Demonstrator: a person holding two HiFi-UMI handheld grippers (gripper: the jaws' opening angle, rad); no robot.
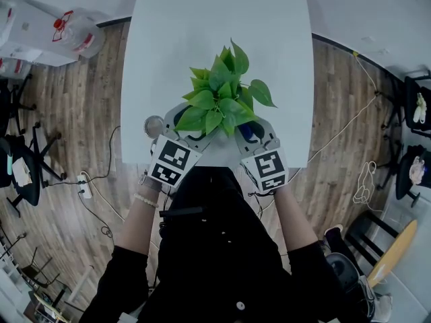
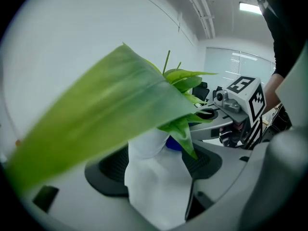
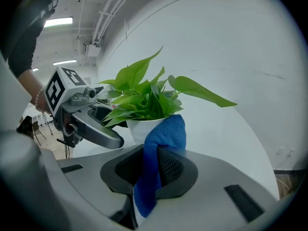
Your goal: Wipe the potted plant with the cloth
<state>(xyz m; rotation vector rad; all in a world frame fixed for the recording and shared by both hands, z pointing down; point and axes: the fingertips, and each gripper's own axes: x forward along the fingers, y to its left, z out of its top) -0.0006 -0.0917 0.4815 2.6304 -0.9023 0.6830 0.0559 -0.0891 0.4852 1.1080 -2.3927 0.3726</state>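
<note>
Blue cloth (image 3: 162, 141) tight in right claw (image 3: 152, 166); white pot (image 2: 156, 186), behind leaves (image 2: 110, 114), tight in left claw (image 2: 159, 166).

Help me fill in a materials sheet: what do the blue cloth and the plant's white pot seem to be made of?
Blue cloth: probably microfibre, soft and matte. It shows a fine nap and folds limply in the right gripper.
White pot: smooth, evenly white, with a clean rigid rim. That suggests glazed ceramic or plastic, but the look alone cannot settle which.
</note>
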